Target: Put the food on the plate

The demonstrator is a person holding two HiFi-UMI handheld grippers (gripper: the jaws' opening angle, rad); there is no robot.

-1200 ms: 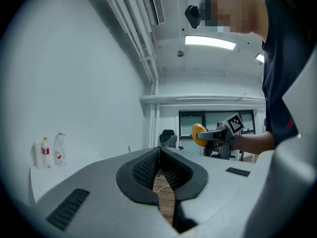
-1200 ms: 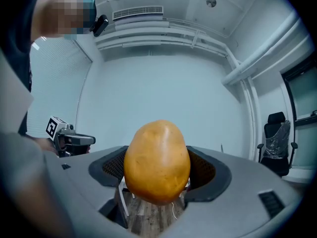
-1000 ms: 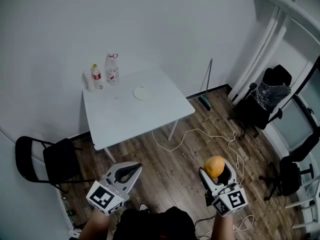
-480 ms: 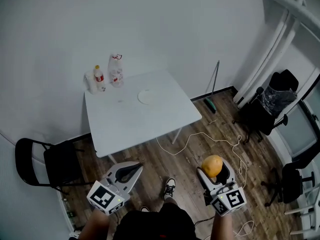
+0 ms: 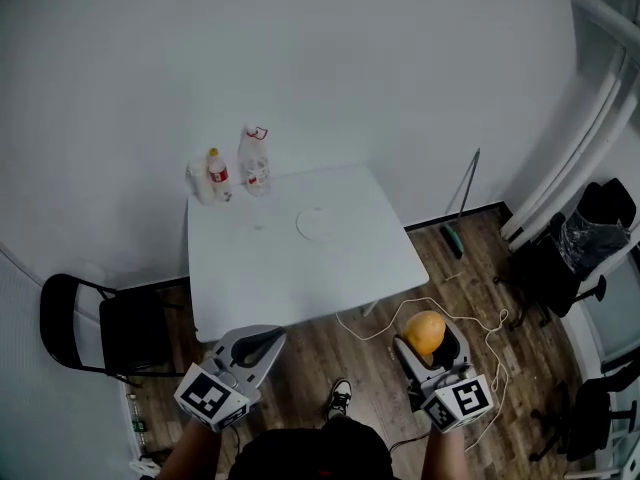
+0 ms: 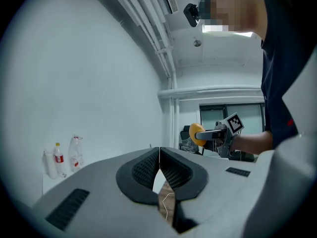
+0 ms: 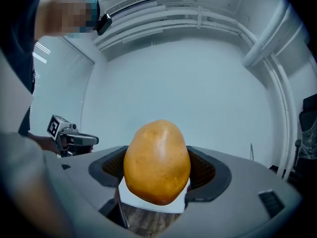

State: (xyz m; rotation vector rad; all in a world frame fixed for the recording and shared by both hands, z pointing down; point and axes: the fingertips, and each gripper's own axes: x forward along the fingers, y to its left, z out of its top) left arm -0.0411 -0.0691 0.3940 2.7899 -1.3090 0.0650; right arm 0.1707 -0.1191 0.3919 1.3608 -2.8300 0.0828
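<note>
Clamping smooth, egg-shaped orange food (image 7: 157, 161): right claw (image 5: 428, 337).

Flat, cool, even indoor light with no hard shadows; the bright white rectangular ceiling light (image 6: 218, 29) clips in the left gripper view. Both gripper views are fisheye, with bowed edges and black vignetted corners. Soft sheen on the smooth orange-yellow fruit (image 7: 157, 152), which is in focus; head view looks dim and slightly soft.
</note>
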